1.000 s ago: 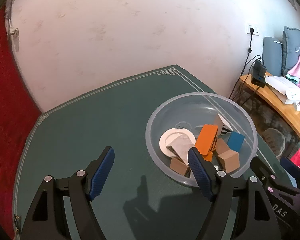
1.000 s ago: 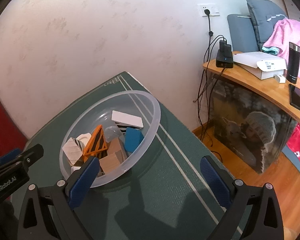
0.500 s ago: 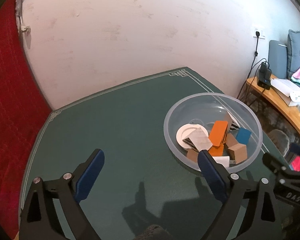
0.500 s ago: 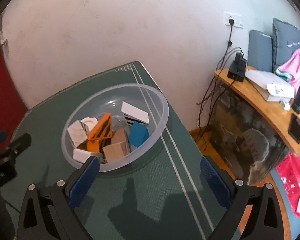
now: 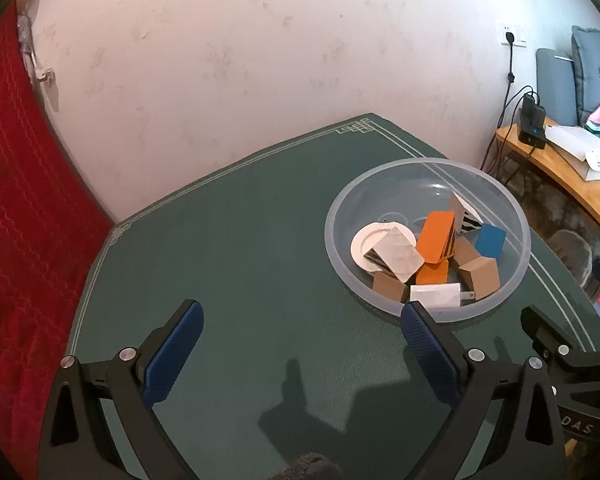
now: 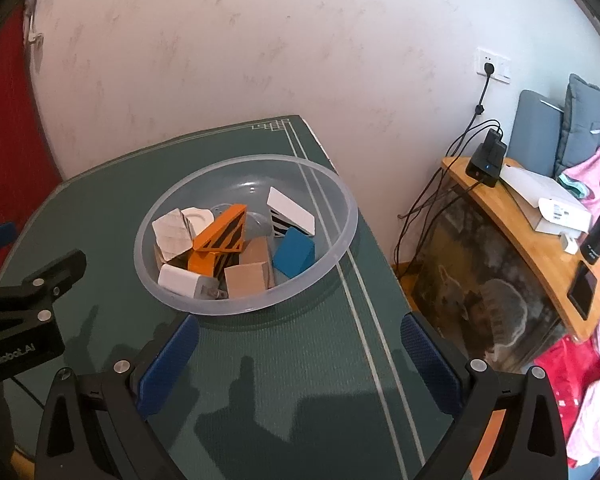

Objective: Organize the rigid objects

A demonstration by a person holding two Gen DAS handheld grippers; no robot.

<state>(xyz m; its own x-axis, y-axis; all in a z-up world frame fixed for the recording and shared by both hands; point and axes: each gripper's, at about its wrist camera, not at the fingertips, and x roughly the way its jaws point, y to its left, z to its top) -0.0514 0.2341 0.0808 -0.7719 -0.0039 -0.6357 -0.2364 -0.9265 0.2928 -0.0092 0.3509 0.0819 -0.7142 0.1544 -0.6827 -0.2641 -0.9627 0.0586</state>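
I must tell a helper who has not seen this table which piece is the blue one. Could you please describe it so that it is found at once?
On the green table stands a clear plastic bowl full of small blocks. The blue wedge lies at the bowl's side nearest the wooden shelf, beside a plain brown block. It is the only blue piece.

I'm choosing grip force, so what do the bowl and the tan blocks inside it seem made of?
The bowl looks like frosted translucent plastic: the table's stripes show through its wall. The tan blocks look like unfinished wood or cardboard, matte and plain brown; the pictures can't settle which.
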